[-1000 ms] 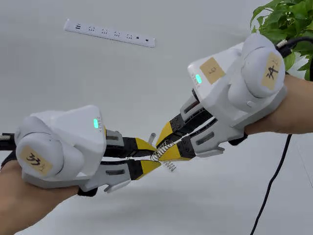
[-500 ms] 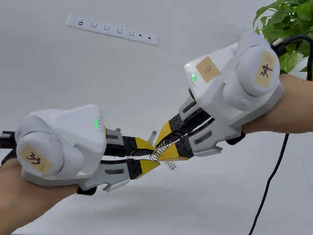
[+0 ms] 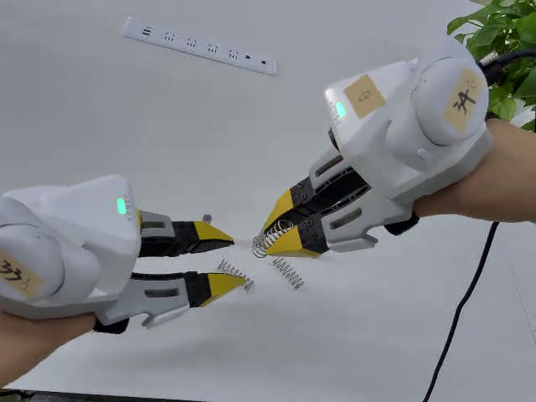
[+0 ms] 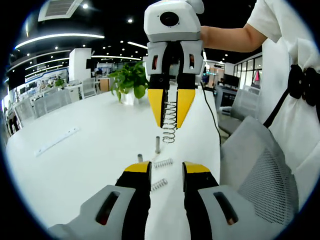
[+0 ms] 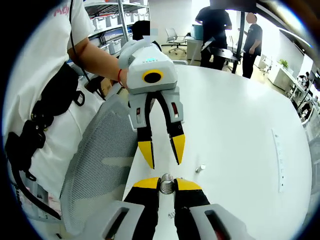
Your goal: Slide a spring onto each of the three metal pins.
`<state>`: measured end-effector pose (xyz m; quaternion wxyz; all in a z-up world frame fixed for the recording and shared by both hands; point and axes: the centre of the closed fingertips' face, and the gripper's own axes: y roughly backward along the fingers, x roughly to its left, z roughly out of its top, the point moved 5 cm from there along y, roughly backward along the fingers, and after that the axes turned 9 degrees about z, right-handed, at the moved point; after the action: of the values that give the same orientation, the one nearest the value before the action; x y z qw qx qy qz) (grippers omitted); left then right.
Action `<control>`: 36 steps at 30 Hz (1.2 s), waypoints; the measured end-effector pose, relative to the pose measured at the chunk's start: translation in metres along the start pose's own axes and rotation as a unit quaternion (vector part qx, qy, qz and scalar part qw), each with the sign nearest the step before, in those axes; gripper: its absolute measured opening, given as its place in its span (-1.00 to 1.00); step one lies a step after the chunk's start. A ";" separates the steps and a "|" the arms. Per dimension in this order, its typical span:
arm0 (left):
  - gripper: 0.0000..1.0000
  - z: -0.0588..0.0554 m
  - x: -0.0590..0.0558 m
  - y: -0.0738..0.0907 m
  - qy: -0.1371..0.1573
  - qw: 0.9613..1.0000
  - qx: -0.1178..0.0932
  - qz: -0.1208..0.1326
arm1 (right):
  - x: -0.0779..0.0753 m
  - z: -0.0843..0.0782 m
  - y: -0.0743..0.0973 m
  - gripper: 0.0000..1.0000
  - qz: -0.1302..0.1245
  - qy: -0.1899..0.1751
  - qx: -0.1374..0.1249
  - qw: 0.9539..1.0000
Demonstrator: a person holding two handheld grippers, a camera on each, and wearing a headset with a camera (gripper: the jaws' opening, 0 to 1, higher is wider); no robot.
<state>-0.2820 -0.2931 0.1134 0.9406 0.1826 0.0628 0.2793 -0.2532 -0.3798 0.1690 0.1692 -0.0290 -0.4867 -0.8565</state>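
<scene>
**Inspector:** Where is the spring sitting at this moment?

**Onlooker:** The held spring [image 4: 170, 133] is hanging over the white table [image 3: 126, 134]. The right gripper [image 4: 170, 121] is pinching it between its yellow tips. Several coils are sticking out past the tips.

**Inspector:** Is it going onto a pin?

**Onlooker:** I cannot tell. In the left gripper view its lower end is lining up just over the upright pin [image 4: 157, 144], but I cannot read whether the two are touching. In the head view that spot is lying behind the spring and the tips. The second pin [image 4: 140, 158] is standing nearer the left gripper [image 3: 239, 263], and its foot is being cut off by that gripper's jaw.

**Inspector:** And the left gripper?

**Onlooker:** Its jaws are standing spread and gripping nothing. It is facing the right gripper tip to tip, with a gap between them.

**Inspector:** What else is lying around the work?

**Onlooker:** Two springs are lying flat on the table. The first loose spring [image 3: 234, 272] is lying just beside the left gripper's lower tip, and I cannot make out whether they touch. The other loose spring [image 3: 287, 272] is lying below the right gripper's tips. A power strip [image 3: 199, 46] is lying well apart on the far side. A plant [image 3: 502, 33] is being cut off by the right edge. A black cable [image 3: 469, 310] is trailing across the table from the right hand. In the gripper views a grey mesh chair [image 5: 95, 170] is standing at the table's edge. The people [image 5: 220, 30] at the back are too small to report on.
</scene>
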 end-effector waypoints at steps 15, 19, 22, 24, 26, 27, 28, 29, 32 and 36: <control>-0.16 -0.024 0.035 0.027 0.016 0.998 0.013 0.066 | -0.049 0.020 -0.004 -0.86 -0.052 -0.003 0.031 0.998; -0.08 -0.028 0.039 0.029 0.017 0.997 0.018 0.072 | -0.055 0.022 -0.011 -0.85 -0.052 -0.004 0.038 0.998; -0.03 -0.031 0.040 0.030 0.016 0.997 0.019 0.074 | -0.062 0.020 -0.018 -0.85 -0.056 -0.001 0.051 0.997; -0.01 -0.033 0.041 0.030 0.016 0.997 0.020 0.075 | -0.064 0.018 -0.023 -0.85 -0.056 -0.001 0.059 0.997; 0.03 -0.036 0.042 0.030 0.018 0.997 0.022 0.078 | -0.067 0.018 -0.028 -0.85 -0.057 0.001 0.067 0.996; 0.05 -0.036 0.043 0.030 0.019 0.997 0.021 0.078 | -0.068 0.017 -0.029 -0.85 -0.056 0.002 0.068 0.996; 0.07 -0.037 0.044 0.030 0.021 0.996 0.021 0.078 | -0.071 0.016 -0.032 -0.85 -0.053 -0.002 0.068 0.996; 0.08 -0.039 0.044 0.031 0.022 0.996 0.021 0.078 | -0.072 0.016 -0.035 -0.85 -0.052 -0.004 0.067 0.996; 0.15 -0.042 0.046 0.031 0.023 0.996 0.025 0.082 | -0.076 0.014 -0.042 -0.85 -0.055 -0.010 0.071 0.996; 0.22 -0.046 0.050 0.033 0.026 0.996 0.021 0.086 | -0.081 0.010 -0.054 -0.85 -0.050 -0.011 0.080 0.995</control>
<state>-0.2669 -0.2260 0.0825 0.9069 0.1999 0.0774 0.3626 -0.1947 -0.3251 0.1122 0.1223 -0.0006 -0.5562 -0.8220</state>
